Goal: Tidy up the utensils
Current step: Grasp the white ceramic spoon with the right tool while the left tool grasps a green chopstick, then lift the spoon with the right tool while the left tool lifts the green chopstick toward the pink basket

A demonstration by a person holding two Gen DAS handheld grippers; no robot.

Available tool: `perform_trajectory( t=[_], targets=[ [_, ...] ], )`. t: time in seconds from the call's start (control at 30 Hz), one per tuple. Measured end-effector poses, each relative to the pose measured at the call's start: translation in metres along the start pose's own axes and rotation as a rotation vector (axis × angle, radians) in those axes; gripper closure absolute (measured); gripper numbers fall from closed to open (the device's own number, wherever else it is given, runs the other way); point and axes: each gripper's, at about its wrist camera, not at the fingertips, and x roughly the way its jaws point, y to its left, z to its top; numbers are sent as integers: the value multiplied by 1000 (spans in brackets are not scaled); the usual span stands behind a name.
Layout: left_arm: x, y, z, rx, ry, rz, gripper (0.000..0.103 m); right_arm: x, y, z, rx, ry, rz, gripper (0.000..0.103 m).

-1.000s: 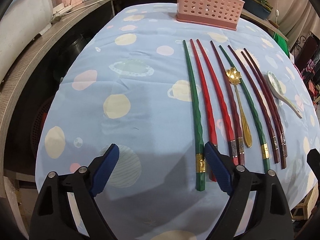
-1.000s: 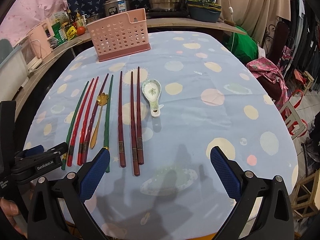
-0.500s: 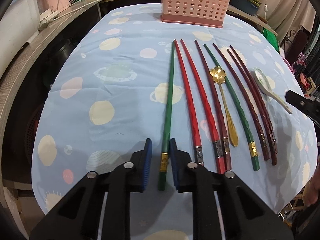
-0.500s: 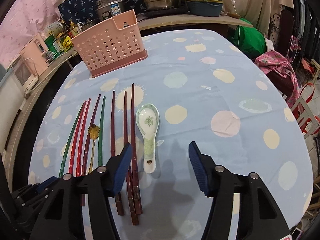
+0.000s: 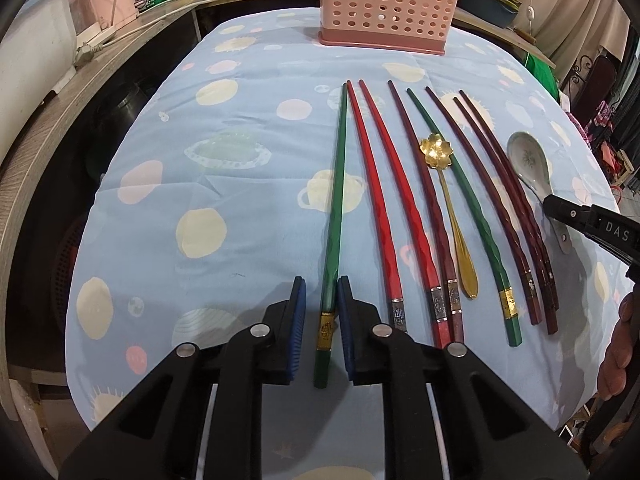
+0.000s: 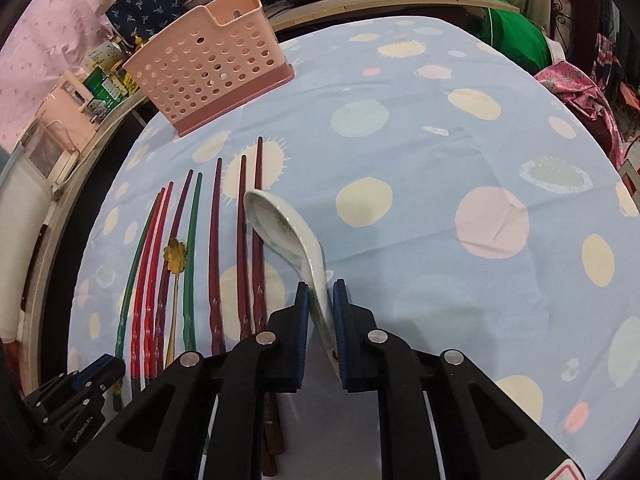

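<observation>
Chopsticks [image 5: 384, 208] side by side, gold spoon [image 5: 444, 184] between, ceramic spoon [image 6: 288, 236] tilted up

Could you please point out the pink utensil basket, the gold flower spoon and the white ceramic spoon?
pink utensil basket [image 5: 386, 2], left wrist view, perforated front wall.
gold flower spoon [image 5: 435, 150], left wrist view, flower-shaped bowl.
white ceramic spoon [image 6: 276, 222], right wrist view, inside of the bowl.

R tool [image 6: 320, 320] clamped on ceramic spoon [image 6: 288, 232] handle, bowel end tilted up beside chopsticks [image 6: 240, 240].
</observation>
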Motion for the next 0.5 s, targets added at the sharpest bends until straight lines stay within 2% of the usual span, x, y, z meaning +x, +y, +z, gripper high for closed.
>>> perform_trajectory(
  t=[0.1, 0.17, 0.27, 0.5],
  targets=[
    [0, 0, 0, 0, 0, -1, 87, -2, -3, 0, 11, -2, 18, 95],
    [-1, 1, 0, -2, 4, -15, 95, -5, -3, 0, 8, -10, 14, 96],
    [-4, 3, -1, -15, 10, -38, 96, -15, -4, 0, 6, -32, 11, 96],
    [-32, 9, 6, -31, -58, -46, 96, -52, -6, 3, -3, -110, -15, 95]
  ],
)
